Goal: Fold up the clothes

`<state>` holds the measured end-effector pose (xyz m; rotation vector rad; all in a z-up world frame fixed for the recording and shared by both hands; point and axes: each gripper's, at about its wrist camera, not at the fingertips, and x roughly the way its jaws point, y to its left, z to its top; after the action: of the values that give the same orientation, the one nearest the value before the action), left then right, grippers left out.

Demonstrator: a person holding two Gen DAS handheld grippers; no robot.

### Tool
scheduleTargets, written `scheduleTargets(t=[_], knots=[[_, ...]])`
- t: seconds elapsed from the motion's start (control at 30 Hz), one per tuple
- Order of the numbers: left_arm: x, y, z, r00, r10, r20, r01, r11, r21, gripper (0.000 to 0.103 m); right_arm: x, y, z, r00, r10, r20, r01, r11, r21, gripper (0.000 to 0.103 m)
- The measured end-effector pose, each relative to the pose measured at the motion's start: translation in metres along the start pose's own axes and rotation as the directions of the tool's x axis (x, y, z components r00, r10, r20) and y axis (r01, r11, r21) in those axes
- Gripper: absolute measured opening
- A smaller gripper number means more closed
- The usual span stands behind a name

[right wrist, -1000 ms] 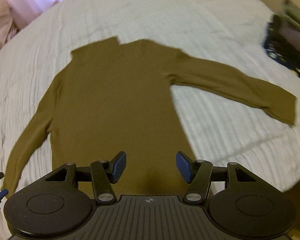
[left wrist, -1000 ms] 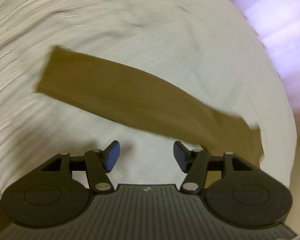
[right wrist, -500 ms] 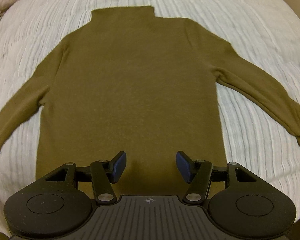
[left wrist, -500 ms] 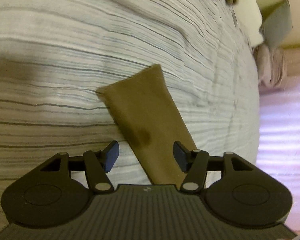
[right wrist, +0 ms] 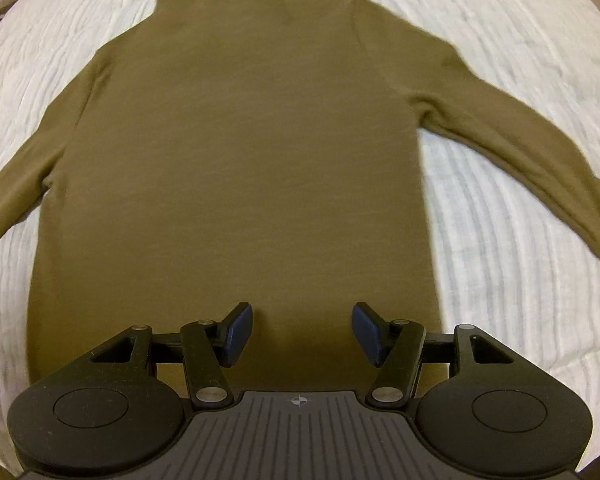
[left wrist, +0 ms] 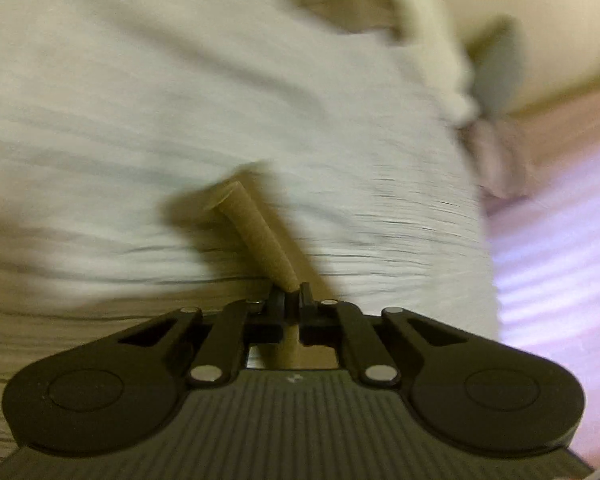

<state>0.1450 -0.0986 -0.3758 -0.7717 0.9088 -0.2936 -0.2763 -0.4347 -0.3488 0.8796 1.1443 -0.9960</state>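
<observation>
The left gripper (left wrist: 291, 298) has its jaws clenched on the sweater's (right wrist: 235, 152) sleeve (left wrist: 255, 232); the right gripper (right wrist: 302, 334) hovers released over the hem. Soft, light and limp, it looks best pinched at cuffs or edges on the bed (right wrist: 520, 240).

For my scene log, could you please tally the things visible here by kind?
Olive sweater, one sleeve pinched: 1
White bedspread: 1
Grippers: 2, the left gripper with jaws shut, the right gripper with jaws open
Total: 4

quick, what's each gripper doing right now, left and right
Left gripper: shut on the olive-brown knit sweater's sleeve.
Right gripper: open, holding nothing, tongs spread above the hem of the sweater.
</observation>
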Motion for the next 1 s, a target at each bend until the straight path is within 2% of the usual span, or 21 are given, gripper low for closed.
scheduleTargets(t=[0.03, 0.1, 0.17, 0.23, 0.27, 0.33, 0.4, 0.43, 0.47, 0.5, 0.57, 0.67, 0.77, 0.83, 0.9, 0.97, 1.0], knots=[[-0.004, -0.023, -0.005, 0.999, -0.053, -0.004, 0.053, 0.996, 0.075, 0.002, -0.002, -0.006, 0.0, 1.0, -0.006, 0.006, 0.006, 1.0, 0.007, 0.059], [-0.011, -0.071, -0.02, 0.986, -0.161, -0.032, 0.165, 0.961, 0.222, 0.002, -0.007, -0.022, 0.001, 1.0, -0.01, 0.019, 0.01, 0.999, 0.038, 0.059], [-0.018, -0.119, -0.034, 0.962, -0.263, -0.076, 0.272, 0.892, 0.36, 0.002, -0.012, -0.037, 0.001, 0.999, -0.011, 0.033, 0.008, 0.997, 0.077, 0.059], [-0.022, -0.152, -0.079, 0.918, -0.34, -0.205, 0.397, 0.811, 0.429, 0.002, -0.017, -0.05, 0.003, 0.999, -0.01, 0.05, 0.005, 0.993, 0.115, 0.059], [-0.024, -0.167, -0.104, 0.887, -0.37, -0.277, 0.46, 0.765, 0.451, 0.002, -0.02, -0.055, 0.003, 0.998, -0.009, 0.06, 0.002, 0.991, 0.131, 0.059], [-0.027, -0.197, -0.153, 0.809, -0.412, -0.418, 0.582, 0.661, 0.475, 0.003, -0.025, -0.066, 0.005, 0.997, -0.008, 0.08, -0.004, 0.988, 0.155, 0.059], [-0.03, -0.226, -0.203, 0.714, -0.43, -0.553, 0.694, 0.544, 0.472, 0.004, -0.03, -0.077, 0.007, 0.995, -0.007, 0.1, -0.011, 0.984, 0.177, 0.059], [-0.032, -0.241, -0.228, 0.66, -0.429, -0.617, 0.745, 0.482, 0.461, 0.009, -0.031, -0.082, 0.007, 0.994, -0.006, 0.109, -0.015, 0.982, 0.187, 0.059], [-0.033, -0.256, -0.253, 0.602, -0.423, -0.677, 0.792, 0.418, 0.444, 0.022, -0.031, -0.087, 0.008, 0.993, -0.003, 0.119, -0.021, 0.98, 0.199, 0.059], [-0.03, -0.259, -0.279, 0.581, -0.372, -0.724, 0.805, 0.394, 0.443, 0.023, -0.031, -0.092, 0.008, 0.991, 0.0, 0.13, -0.028, 0.977, 0.211, 0.059], [-0.021, -0.246, -0.318, 0.572, -0.234, -0.786, 0.794, 0.395, 0.461, 0.023, -0.029, -0.101, 0.008, 0.989, 0.012, 0.15, -0.048, 0.969, 0.242, 0.059], [-0.013, -0.214, -0.34, 0.604, -0.058, -0.795, 0.737, 0.422, 0.529, 0.023, -0.026, -0.117, 0.007, 0.983, 0.047, 0.175, -0.102, 0.943, 0.318, 0.059], [-0.007, -0.187, -0.323, 0.66, 0.05, -0.749, 0.661, 0.435, 0.612, 0.023, -0.022, -0.13, 0.005, 0.972, 0.124, 0.201, -0.194, 0.904, 0.38, 0.059], [-0.001, -0.177, -0.305, 0.707, 0.1, -0.7, 0.602, 0.433, 0.671, 0.023, -0.017, -0.135, 0.008, 0.949, 0.209, 0.235, -0.293, 0.859, 0.421, 0.059], [0.011, -0.172, -0.283, 0.761, 0.137, -0.634, 0.532, 0.426, 0.732, 0.023, -0.012, -0.137, 0.012, 0.91, 0.302, 0.285, -0.406, 0.79, 0.459, 0.059], [0.017, -0.171, -0.268, 0.802, 0.153, -0.577, 0.479, 0.41, 0.776, 0.025, -0.005, -0.138, 0.02, 0.857, 0.381, 0.346, -0.511, 0.709, 0.485, 0.059], [0.019, -0.171, -0.261, 0.821, 0.159, -0.548, 0.454, 0.399, 0.796, 0.026, 0.001, -0.137, 0.025, 0.828, 0.432, 0.358, -0.559, 0.684, 0.469, 0.059]])
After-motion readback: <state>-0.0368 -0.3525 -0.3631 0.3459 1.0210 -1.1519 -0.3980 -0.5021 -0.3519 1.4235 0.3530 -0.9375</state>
